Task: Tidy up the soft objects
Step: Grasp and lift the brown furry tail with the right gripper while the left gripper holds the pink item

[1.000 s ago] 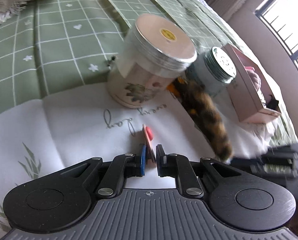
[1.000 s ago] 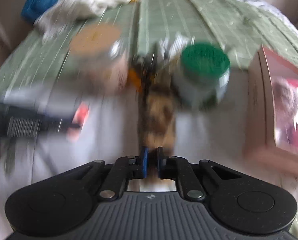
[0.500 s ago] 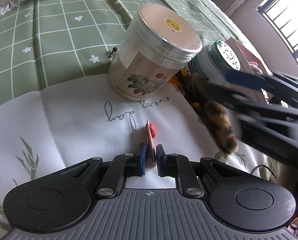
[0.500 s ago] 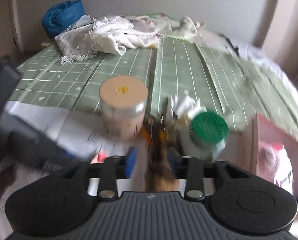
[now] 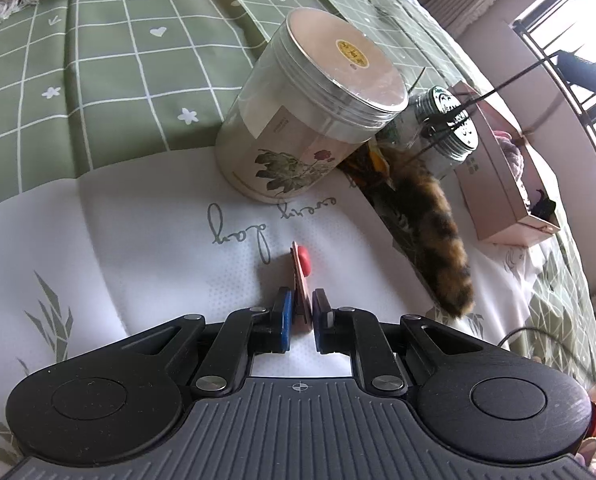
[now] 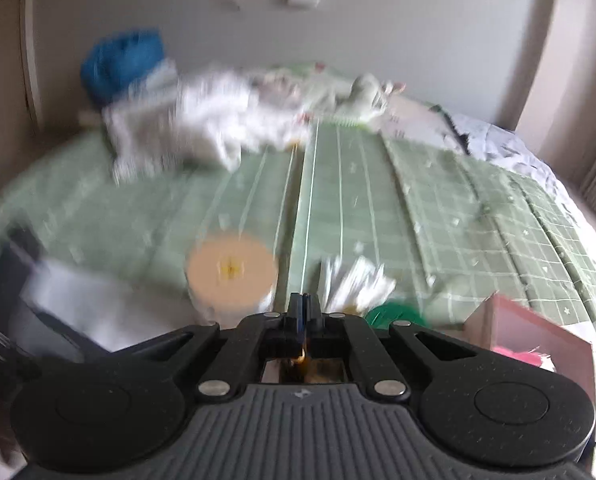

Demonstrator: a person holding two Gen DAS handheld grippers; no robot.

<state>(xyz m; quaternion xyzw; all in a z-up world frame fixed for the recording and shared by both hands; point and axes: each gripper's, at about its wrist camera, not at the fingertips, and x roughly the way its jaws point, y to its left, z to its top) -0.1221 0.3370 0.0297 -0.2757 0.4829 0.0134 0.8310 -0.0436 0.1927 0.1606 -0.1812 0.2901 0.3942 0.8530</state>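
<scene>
On the white cloth (image 5: 146, 240) before you, cursive grey letters read "every day", upside down from the left wrist view. The yellow sticker (image 5: 351, 50) on the jar lid (image 5: 343, 60) has marks too small to read.

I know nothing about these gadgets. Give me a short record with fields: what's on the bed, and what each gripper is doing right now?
surface: green checked bedspread with a white printed cloth on it
containers: tall jar, small green-lidded jar, pink box
soft item: striped furry tail lying between the jars
left gripper: shut on a thin pink card with a red knob
right gripper: jaws closed; view blurred, so any held item is unclear
</scene>
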